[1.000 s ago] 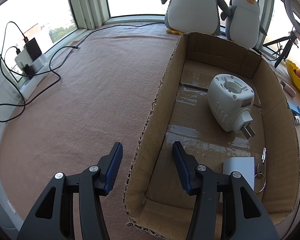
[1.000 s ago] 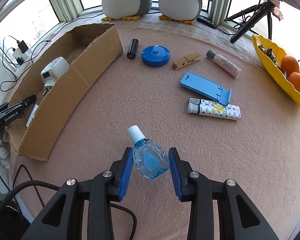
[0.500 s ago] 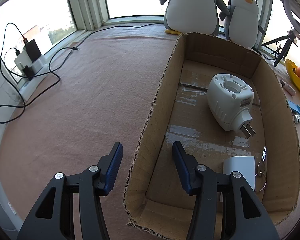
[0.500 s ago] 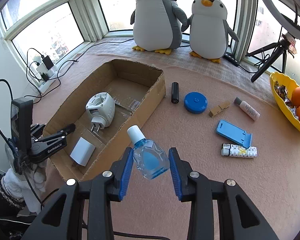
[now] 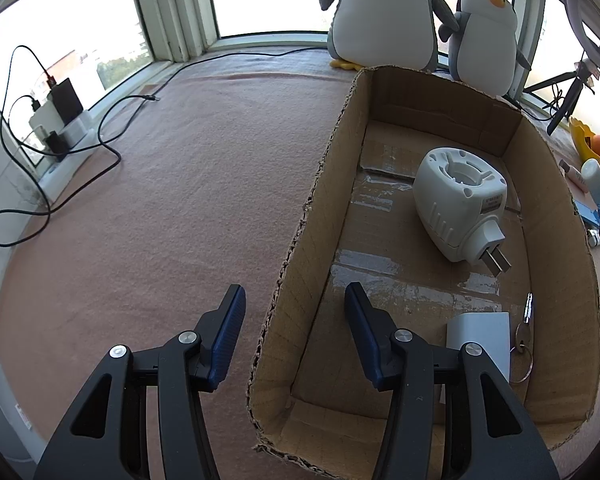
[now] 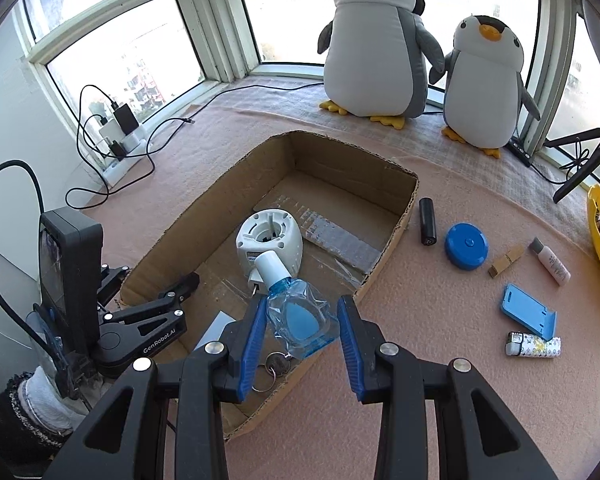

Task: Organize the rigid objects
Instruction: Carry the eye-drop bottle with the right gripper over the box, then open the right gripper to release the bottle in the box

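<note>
1. The cardboard box sat open on the carpeted worktop. Inside it lay a white plug-in unit, a white adapter block and a key ring.
2. The left tool was spread and held nothing. Its 2 fingers straddled the near left wall of the box, and no pad visibly pressed on the wall.
3. The right tool pinched the eye-drop bottle across its flat sides.
4. The bottle hung in the air above the near end of the box, tilted, with its white cap pointing away from the tool.
5. Handling judgement: the bottle looked light, with thin clear plastic walls that were smooth and probably slippery.
6. Hold at mid-body, not at the cap; moderate pressure should prevent denting.
7. Release low over bare box floor, because a drop might bounce it against the plug-in unit.
</note>
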